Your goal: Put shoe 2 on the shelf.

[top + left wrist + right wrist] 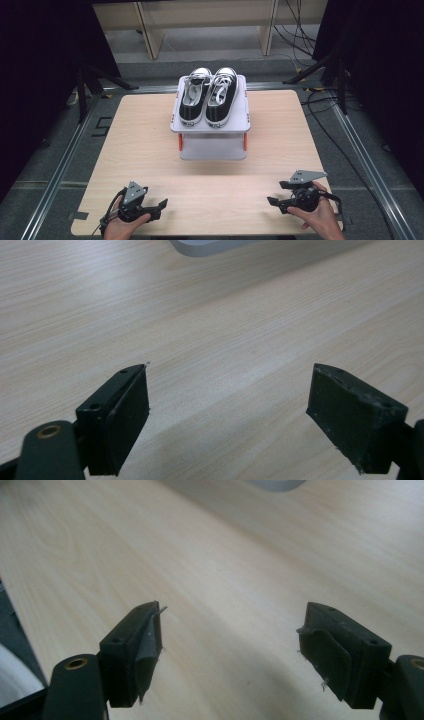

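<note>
Shoes (pixel 209 96), toes cut off, rack (pixel 212 127) underside hidden

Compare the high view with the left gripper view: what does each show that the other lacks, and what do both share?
High view alone: a pair of black sneakers with white laces side by side on the top shelf of a white two-tier rack, both hands, and the right hand-held gripper near the table's front edge.

Left gripper view alone: a close look along the left hand-held gripper, its black pads standing wide apart with bare wood between them.

Both: the light wooden table, the rack (just an edge in the left gripper view) and the left hand-held gripper.
</note>
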Demonstrator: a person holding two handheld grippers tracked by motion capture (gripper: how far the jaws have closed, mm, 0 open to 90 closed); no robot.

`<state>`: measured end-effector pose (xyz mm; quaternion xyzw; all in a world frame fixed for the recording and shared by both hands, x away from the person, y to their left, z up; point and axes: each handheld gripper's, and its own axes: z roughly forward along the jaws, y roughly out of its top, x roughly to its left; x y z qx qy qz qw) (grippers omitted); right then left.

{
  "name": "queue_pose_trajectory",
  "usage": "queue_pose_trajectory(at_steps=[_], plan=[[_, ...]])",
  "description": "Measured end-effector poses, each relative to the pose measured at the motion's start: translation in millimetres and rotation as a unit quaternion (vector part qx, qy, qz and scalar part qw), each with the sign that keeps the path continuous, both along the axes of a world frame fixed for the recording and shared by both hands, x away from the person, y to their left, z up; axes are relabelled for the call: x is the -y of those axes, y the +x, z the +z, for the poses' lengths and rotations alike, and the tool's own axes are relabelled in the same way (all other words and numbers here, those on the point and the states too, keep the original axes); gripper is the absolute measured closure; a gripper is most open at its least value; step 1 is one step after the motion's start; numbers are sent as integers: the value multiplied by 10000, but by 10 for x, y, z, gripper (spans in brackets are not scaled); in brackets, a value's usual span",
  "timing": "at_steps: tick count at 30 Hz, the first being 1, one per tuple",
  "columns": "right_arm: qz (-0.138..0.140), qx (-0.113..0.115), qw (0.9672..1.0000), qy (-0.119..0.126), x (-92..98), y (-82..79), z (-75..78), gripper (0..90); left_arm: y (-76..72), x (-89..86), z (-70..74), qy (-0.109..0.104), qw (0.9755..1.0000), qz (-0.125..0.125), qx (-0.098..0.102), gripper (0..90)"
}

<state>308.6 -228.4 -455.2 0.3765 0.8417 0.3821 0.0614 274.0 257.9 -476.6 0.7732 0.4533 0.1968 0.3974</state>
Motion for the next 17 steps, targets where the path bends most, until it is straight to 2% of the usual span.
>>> queue_pose_trajectory(at_steps=[1,4,6,8,9,10,11,12,13,14,15,16,17], plan=[[144,135,9997,-122,4,7,-19,241,-1,4,-7,-10,10000,-10,-9,161],[234,82,9989,-408,-33,-28,-72,242,-9,14,-5,33,10000,-22,-70,161],[220,38,9985,-500,-45,-44,-91,242,-9,15,-7,11,10000,-10,-85,161],[94,-110,9990,-426,-43,-76,-102,251,-6,7,-7,53,10000,-4,-76,161],[172,-97,9991,-376,-19,-59,-125,251,0,-5,-7,128,9999,-29,-89,161],[-23,-333,9990,-310,-12,-92,-140,252,0,-3,-7,124,9999,-24,-85,161],[-21,-208,9992,-338,15,-82,-162,251,3,-2,-7,128,9999,-47,-65,161],[16,-184,9991,-377,27,-79,-173,244,-6,14,-8,24,10000,-8,-89,161],[63,-157,9989,-439,29,-81,-177,242,-10,17,-6,24,9999,-2,-106,161],[85,-155,9988,-467,28,-84,-174,244,-9,18,-7,27,9999,-2,-105,161],[128,-241,9991,-318,23,-88,-180,245,-9,17,-7,31,9999,-2,-106,161],[-16,-317,9991,-277,0,-114,-183,245,-10,16,-7,24,9999,4,-101,161],[46,-129,9992,-377,4,-100,-190,245,-10,15,-6,22,9999,8,-100,160]])
